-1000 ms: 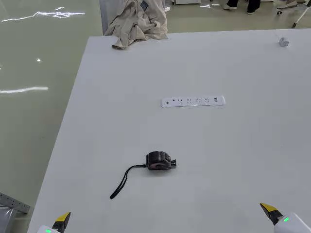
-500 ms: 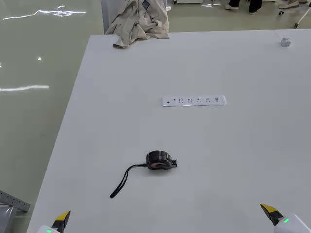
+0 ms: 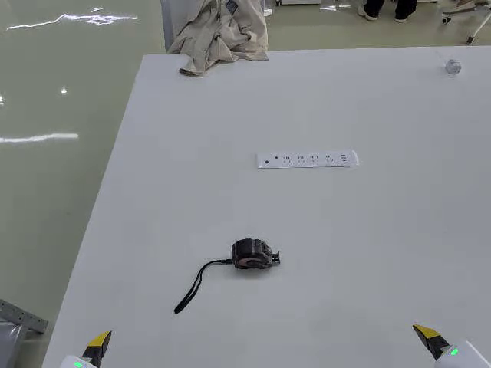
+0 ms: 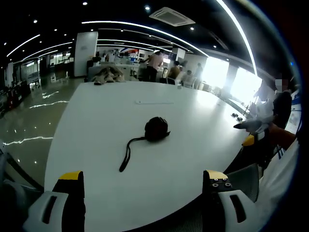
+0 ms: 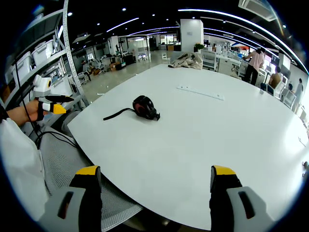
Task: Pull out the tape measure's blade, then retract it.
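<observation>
Two grippers are hovering over the near edge of the white table (image 3: 383,230), touching nothing. The left gripper (image 4: 143,176) is holding its yellow-tipped jaws spread wide around empty air, and the right gripper (image 5: 155,170) is doing likewise. Beyond them, well apart from both, the tape measure (image 3: 252,254) is lying on the table's near-left part, its black strap (image 3: 196,285) trailing toward the near left. Farther on, a white power strip (image 3: 307,159) is lying flat mid-table. At the far left corner a beige cloth bundle (image 3: 219,34) is slumping over the edge.
</observation>
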`<state>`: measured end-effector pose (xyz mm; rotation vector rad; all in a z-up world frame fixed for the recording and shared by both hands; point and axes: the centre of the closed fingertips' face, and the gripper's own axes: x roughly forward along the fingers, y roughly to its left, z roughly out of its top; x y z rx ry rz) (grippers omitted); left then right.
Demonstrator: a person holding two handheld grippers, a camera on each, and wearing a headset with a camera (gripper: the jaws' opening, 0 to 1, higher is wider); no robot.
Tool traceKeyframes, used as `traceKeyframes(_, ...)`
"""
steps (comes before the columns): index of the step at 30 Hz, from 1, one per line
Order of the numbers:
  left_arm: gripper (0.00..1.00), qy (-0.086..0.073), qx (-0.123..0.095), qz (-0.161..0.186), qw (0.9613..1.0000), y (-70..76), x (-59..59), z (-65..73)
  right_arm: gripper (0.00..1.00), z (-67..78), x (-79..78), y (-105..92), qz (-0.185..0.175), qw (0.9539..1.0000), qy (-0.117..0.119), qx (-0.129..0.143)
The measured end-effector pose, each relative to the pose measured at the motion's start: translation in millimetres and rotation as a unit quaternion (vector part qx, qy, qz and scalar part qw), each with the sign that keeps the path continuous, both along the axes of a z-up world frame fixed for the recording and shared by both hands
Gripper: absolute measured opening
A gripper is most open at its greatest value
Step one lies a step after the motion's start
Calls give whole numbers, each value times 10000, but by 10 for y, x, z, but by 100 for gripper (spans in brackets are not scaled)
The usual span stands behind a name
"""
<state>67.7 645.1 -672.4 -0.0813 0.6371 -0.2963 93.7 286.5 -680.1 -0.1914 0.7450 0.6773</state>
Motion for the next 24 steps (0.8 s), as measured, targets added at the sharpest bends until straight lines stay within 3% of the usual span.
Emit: traceKeyframes(24, 100, -81, 83, -100, 9999, -72, 191, 17, 96, -39, 61, -25, 71, 9999, 66, -90)
